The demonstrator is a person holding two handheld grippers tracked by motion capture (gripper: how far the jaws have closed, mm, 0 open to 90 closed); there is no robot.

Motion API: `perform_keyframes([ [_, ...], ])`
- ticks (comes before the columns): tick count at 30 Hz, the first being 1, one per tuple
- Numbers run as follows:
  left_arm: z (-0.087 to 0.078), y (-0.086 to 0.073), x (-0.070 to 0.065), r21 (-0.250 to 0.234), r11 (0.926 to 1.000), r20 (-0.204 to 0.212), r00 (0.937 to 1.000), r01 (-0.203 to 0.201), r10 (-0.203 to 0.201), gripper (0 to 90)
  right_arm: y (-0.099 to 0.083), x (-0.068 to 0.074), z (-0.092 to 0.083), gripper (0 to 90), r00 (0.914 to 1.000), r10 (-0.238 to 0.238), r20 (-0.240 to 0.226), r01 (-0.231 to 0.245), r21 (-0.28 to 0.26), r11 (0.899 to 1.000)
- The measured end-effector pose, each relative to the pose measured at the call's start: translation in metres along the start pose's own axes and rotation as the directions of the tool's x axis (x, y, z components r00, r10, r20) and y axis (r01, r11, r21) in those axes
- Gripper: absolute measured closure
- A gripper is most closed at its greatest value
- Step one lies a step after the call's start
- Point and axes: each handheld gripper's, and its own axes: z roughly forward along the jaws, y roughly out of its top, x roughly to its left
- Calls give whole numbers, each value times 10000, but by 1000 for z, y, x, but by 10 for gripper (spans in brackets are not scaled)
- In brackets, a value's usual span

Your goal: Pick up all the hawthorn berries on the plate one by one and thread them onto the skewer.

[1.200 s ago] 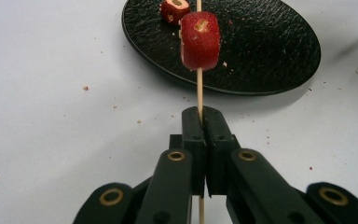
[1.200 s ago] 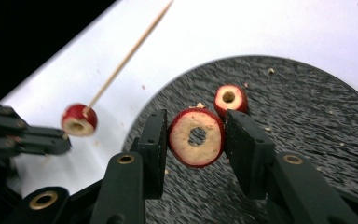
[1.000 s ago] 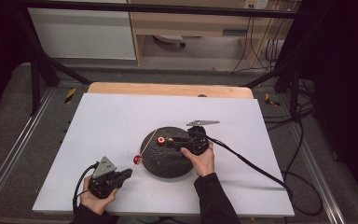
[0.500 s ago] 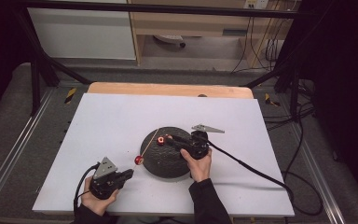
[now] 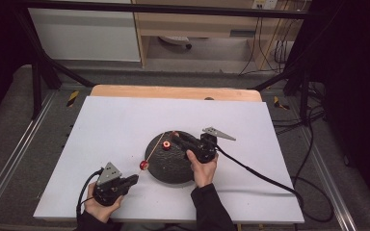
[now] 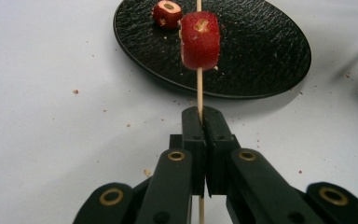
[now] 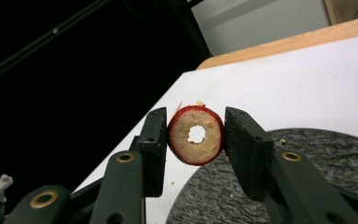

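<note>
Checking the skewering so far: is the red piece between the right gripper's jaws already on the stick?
Not yet: the ring-shaped slice sits clamped between the jaws, its centre hole empty.

The white board [image 5: 115,125] lies open to the left, behind and right of the black plate [image 5: 171,166], while over the plate the slanting skewer [image 5: 155,149], the right gripper [image 5: 177,138] and its cable [image 5: 260,175] trailing right bar the way.
</note>
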Motion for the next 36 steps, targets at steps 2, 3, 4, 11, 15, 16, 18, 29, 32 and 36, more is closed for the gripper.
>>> perform_keyframes([
  [2,0,0,0,-6,10000,6,10000,2,-2,883,1,0,0,608,9999,91,-83,-92,-151,9998],
  [3,0,0,0,-6,10000,11,10000,-4,4,883,2,0,0,608,9998,150,-141,-153,-216,9996],
  [4,0,0,-1,-6,10000,18,10000,-4,4,883,2,0,0,608,9996,232,-134,-235,-288,9993],
  [11,1,0,-3,12,10000,74,10000,-47,47,883,5,-1,1,609,9993,328,-191,-341,-697,9970],
  [15,1,0,-5,-2,10000,125,9999,-44,44,883,6,-2,2,609,9989,426,-178,-440,-902,9949],
  [16,2,0,-6,-22,10000,117,9999,-47,47,883,6,-2,2,609,9988,461,-182,-477,-951,9943],
  [18,1,0,-6,-19,10000,138,9999,-49,49,883,7,-3,3,609,9988,469,-165,-484,-1062,9932],
  [29,5,-2,-15,-141,9999,249,9997,68,-64,883,8,-5,6,609,9955,896,-324,-940,-1794,9793],
  [32,6,-2,-17,-192,9998,286,9995,111,-105,883,6,-5,8,609,9947,949,-398,-1010,-1987,9748],
  [36,7,-3,-20,-259,9994,314,9993,222,-214,883,4,-5,9,609,9925,1119,-497,-1199,-2111,9701],
])
